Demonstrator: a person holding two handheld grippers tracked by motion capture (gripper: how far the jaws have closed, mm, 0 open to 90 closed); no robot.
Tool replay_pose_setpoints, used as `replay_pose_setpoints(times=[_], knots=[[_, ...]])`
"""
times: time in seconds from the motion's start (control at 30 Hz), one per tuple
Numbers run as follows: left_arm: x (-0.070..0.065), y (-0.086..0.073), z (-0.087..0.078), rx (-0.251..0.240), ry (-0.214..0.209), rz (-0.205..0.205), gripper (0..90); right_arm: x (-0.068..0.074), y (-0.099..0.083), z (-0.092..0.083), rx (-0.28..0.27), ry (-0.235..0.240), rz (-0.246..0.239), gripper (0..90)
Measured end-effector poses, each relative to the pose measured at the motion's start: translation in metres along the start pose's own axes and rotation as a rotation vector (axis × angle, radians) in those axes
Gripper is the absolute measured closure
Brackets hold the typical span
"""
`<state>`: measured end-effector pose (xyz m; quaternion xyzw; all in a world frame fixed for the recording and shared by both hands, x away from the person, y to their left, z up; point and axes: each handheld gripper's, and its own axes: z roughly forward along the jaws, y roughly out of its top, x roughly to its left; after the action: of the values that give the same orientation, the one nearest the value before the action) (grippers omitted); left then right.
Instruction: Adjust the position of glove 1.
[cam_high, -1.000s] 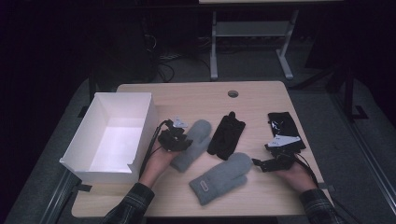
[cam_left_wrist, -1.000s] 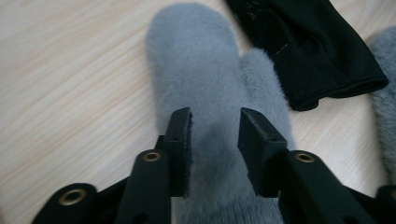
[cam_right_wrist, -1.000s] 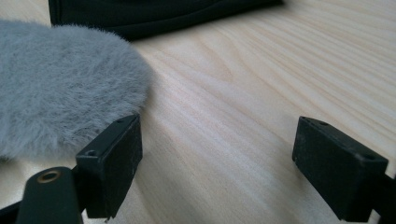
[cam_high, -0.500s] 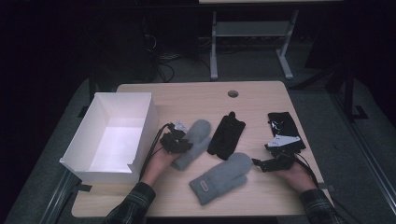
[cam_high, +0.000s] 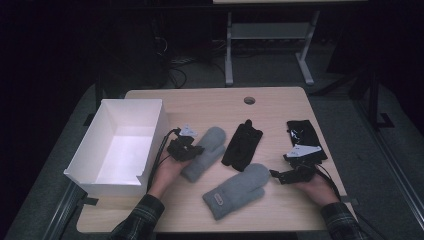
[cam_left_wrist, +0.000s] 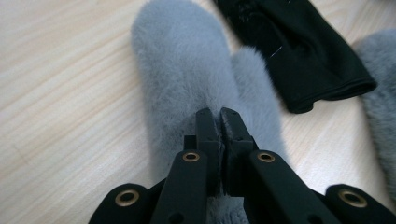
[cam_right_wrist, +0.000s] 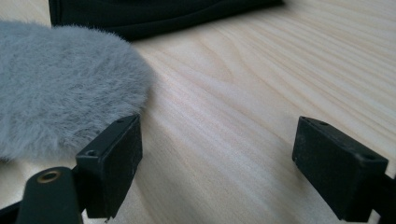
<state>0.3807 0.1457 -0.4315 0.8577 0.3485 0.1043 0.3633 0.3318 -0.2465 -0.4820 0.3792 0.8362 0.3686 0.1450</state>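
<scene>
The left tongs (cam_left_wrist: 219, 122) have just been closing and now pinch the cuff end of the grey mitten (cam_left_wrist: 187, 79), whose long axis runs away from them on the bench (cam_high: 210, 102); the white box (cam_high: 107, 172) lies just left. The right tongs (cam_right_wrist: 215, 163) stand spread beside the second mitten (cam_high: 237, 189).

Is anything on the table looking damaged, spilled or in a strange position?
Nothing stands out. Two grey mittens and two black gloves lie flat and loosely scattered on the table, beside the upright white box.
</scene>
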Motion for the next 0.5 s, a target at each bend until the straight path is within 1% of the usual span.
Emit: replay_pose_setpoints(times=[0.13,0.23,0.27,0.3,0.33,0.47,0.5], knots=[[-0.001,0.003,-0.008,-0.033,-0.02,-0.021,88.0,0.0,0.0,0.0,-0.001,0.0,-0.002,16.1],[-0.002,0.006,-0.015,-0.052,-0.028,-0.021,88.1,0.0,0.0,0.0,-0.002,0.001,-0.002,16.1],[-0.002,0.007,-0.018,-0.06,-0.032,-0.012,88.0,0.0,0.0,0.0,-0.002,0.001,-0.002,16.0],[-0.003,0.008,-0.02,-0.072,-0.035,-0.016,88.0,0.0,0.0,0.0,-0.002,0.001,-0.002,16.0],[-0.003,0.01,-0.022,-0.077,-0.041,-0.011,88.1,0.0,0.0,0.0,-0.002,0.001,-0.002,16.0],[-0.007,0.013,-0.029,-0.111,-0.08,-0.012,88.0,0.0,0.0,0.0,-0.002,0.002,-0.001,16.0],[-0.009,0.013,-0.031,-0.122,-0.096,-0.022,88.0,0.0,0.0,0.0,-0.002,0.002,-0.001,16.1]])
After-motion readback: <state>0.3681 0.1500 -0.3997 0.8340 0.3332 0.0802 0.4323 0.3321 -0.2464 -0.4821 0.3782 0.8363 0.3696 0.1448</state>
